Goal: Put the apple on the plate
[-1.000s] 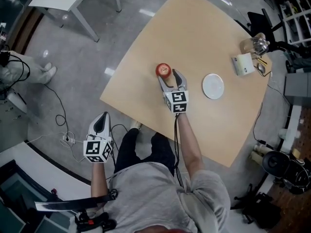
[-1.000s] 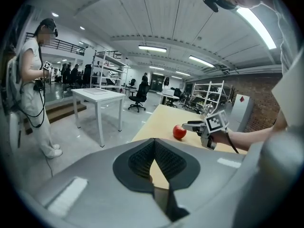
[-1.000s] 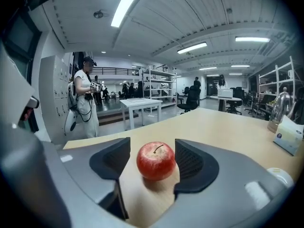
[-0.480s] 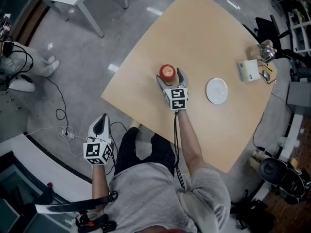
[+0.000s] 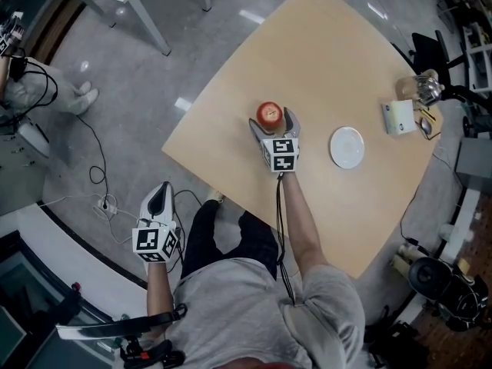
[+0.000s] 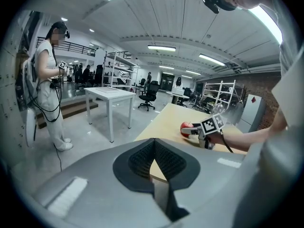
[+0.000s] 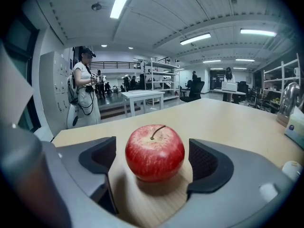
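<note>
Bracketing the red apple with jaws that have just been opening wide, pads clear of it, the right gripper readies a grasp (apple rests on the table, left of the bare white plate); the left gripper hangs closed and empty, farther left of the plate

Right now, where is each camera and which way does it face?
Head view: on the head, looking down at table, plate, arms, torso.
Left gripper view: on shut left tongs, off-table, facing the right forearm.
Right gripper view: on right tongs, low over table; jaws, just opening, flank the apple untouched.
All share the apple.
</note>
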The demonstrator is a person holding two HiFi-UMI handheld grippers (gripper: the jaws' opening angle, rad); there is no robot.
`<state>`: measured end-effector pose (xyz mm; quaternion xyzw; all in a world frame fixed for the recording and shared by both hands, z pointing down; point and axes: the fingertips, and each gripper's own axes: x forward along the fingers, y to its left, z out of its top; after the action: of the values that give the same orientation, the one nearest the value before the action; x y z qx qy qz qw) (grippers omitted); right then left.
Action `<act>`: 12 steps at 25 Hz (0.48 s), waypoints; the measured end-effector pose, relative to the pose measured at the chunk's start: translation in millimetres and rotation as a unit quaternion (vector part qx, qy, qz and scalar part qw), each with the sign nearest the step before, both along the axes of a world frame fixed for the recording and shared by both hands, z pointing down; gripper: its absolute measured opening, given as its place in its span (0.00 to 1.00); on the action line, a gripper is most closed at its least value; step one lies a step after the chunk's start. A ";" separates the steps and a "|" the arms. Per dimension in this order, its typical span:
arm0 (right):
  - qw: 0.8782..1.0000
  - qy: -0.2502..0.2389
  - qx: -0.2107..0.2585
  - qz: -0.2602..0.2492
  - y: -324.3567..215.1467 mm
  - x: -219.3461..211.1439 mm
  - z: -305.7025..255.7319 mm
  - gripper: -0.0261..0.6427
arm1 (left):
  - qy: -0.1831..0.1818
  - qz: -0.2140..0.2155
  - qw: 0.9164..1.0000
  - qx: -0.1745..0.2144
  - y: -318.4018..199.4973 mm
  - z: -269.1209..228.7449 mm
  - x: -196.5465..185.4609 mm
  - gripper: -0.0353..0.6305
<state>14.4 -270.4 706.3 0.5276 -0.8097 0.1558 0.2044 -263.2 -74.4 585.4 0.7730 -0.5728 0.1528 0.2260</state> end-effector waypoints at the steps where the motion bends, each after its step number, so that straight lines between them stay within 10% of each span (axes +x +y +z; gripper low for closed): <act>1: 1.000 0.002 -0.001 0.002 -0.3 0.8 0.4 0.75 | 0.000 -0.001 1.000 -0.001 0.5 0.1 -0.4 0.08; 12: 1.000 0.007 -0.006 0.012 1.9 4.5 3.6 0.62 | -0.003 0.005 1.000 0.002 -3.0 -3.1 1.1 0.08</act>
<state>18.9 -268.5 709.9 0.5372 -0.8010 0.1592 0.2111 -262.1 -77.4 582.4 0.7757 -0.5700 0.1550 0.2223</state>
